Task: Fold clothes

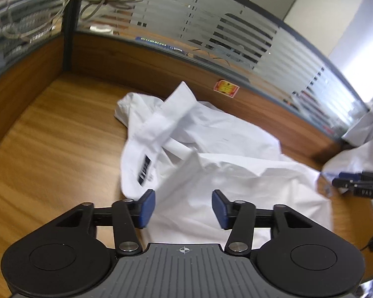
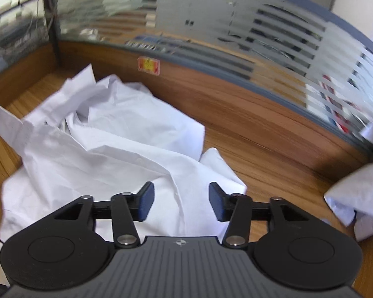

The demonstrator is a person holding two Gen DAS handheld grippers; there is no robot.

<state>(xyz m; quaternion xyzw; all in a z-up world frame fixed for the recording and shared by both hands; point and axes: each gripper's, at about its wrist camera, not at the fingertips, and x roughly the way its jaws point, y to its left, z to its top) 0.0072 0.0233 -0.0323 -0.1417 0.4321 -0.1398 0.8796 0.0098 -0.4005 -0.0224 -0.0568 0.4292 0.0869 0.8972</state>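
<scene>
Looking down along the left gripper (image 1: 183, 208), its two blue-padded jaws stand apart with nothing pinched between them; white cloth lies on the desk below the gap. The right gripper (image 2: 178, 202) reads the same in its own view: jaws released, blue pads spread, cloth beneath but not gripped. No earlier frame is given, so only this parted stance can be told.

The task's thing is a white shirt (image 1: 211, 149), lying rumpled on a wooden desk (image 1: 49, 136) in a corner cubicle. In the left wrist view its long axis runs from the near right, where the flatter body panel spreads under the gripper, away to the far left, where the collar end (image 1: 179, 104) sticks up near the partition. A dark printed label (image 1: 144, 170) shows on the inner cloth at the shirt's left edge. In the right wrist view the shirt (image 2: 116, 149) fills the left and middle, with a row of small buttons running along a placket just ahead of the jaws, and a pointed flap of fabric raised at the far left.

At the right edge of the left wrist view the other gripper's dark fingers (image 1: 355, 181) show, just beside the shirt's right hem.

Farther right, a second heap of white cloth (image 2: 360, 198) lies apart from the shirt.

Beyond, a wooden partition wall (image 1: 161, 74) carries a small red and yellow sticker (image 1: 225, 89), topped by frosted striped glass (image 1: 236, 24).
</scene>
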